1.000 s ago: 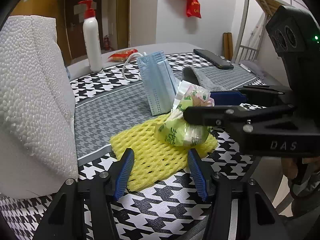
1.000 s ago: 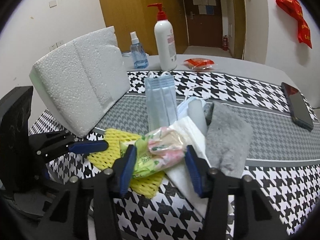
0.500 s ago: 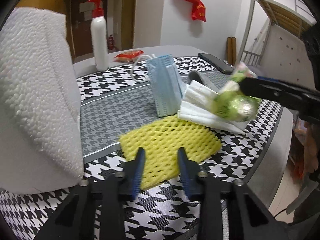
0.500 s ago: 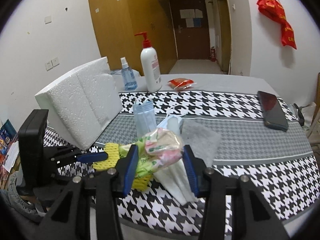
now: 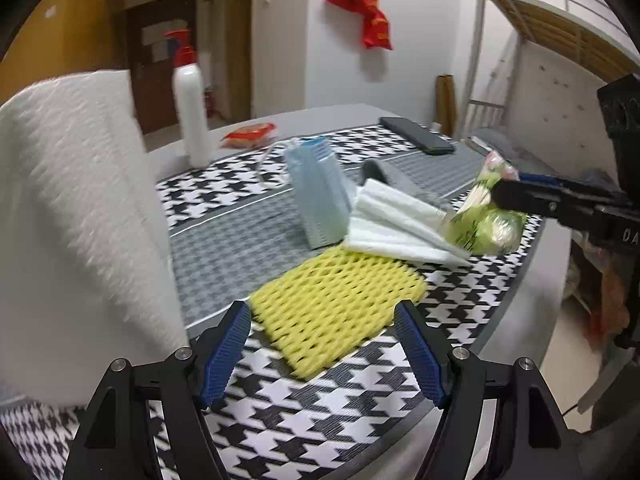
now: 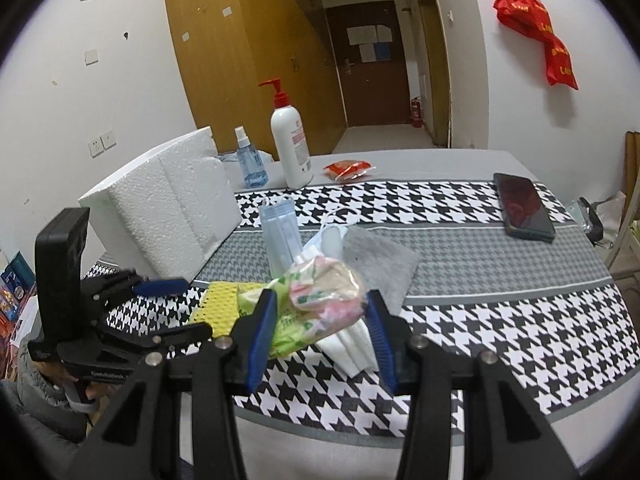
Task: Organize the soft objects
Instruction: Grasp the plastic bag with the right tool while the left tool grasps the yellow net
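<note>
Tissue pack (image 6: pixel 316 304), lettering unreadable, sits clamped in the right claw (image 6: pixel 320 332).

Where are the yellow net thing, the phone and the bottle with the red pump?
yellow foam net (image 5: pixel 338 300), left wrist view, middle of its mesh.
phone (image 6: pixel 524 204), right wrist view, centre of its dark screen.
pump bottle (image 6: pixel 292 144), right wrist view, white body.

On the table (image 6: pixel 500 304), the foam net (image 5: pixel 336 300) lies nearest the front edge, the folded tissues (image 5: pixel 396 224) and mask stack (image 5: pixel 316 192) behind it, the foam block (image 6: pixel 168 216) left, the phone (image 6: pixel 524 204) far right.
</note>
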`<state>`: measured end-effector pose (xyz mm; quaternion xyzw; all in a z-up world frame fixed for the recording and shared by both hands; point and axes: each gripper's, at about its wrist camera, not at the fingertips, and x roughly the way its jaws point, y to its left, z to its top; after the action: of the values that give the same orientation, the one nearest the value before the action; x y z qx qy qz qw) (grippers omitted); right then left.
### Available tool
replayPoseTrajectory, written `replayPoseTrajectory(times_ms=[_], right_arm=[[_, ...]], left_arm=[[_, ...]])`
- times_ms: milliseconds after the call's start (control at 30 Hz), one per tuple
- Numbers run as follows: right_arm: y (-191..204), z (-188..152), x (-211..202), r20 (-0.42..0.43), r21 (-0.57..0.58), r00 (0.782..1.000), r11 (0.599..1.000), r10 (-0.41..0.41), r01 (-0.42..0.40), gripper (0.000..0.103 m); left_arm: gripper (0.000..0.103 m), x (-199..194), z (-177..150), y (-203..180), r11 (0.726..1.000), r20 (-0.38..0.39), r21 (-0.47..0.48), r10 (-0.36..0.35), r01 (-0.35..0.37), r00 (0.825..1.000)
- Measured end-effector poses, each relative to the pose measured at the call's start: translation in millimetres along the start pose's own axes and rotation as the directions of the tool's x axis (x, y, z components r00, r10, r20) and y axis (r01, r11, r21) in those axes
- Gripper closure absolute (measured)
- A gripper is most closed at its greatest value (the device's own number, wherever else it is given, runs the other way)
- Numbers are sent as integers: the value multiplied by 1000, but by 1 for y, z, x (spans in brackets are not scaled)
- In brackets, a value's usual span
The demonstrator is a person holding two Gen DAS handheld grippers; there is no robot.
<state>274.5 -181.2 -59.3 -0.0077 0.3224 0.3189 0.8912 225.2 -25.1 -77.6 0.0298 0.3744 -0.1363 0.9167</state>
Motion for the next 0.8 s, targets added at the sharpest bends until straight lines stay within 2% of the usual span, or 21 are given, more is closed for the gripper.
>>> replayPoseTrajectory(times_ms=[133,300,367,500,667,733,767,800], right_arm=[[-5,-4,-3,5,17,1000,1000,3,-3,53],[-13,-9,-8,16,44,1000,999,0,0,53],[-16,-11,-10,19,58,1000,998,-3,2,53],[-19,-15,-13,25,75,1000,997,0,-2,53],[-20,-17,-13,30,90,1000,996,3,-6,53],[-21,-18,-13,32,93,999,996,8,-11,53],[-21,-18,-13,34,95,999,995,11,-14,53],[-22,-19,-13,35,96,999,995,12,-15,53]], left_arm=[[28,18,3,-8,996,-54,74,-46,50,997],[30,32,4,-13,992,-97,115,-44,55,994],[39,35,5,-14,991,-106,133,-16,31,994],[46,37,7,-14,987,-115,159,7,12,993],[66,40,9,-12,983,-117,178,55,-33,992],[71,41,9,-13,979,-110,198,76,-53,991],[80,42,9,-14,977,-105,203,85,-62,991],[84,42,10,-13,976,-101,203,97,-75,990]])
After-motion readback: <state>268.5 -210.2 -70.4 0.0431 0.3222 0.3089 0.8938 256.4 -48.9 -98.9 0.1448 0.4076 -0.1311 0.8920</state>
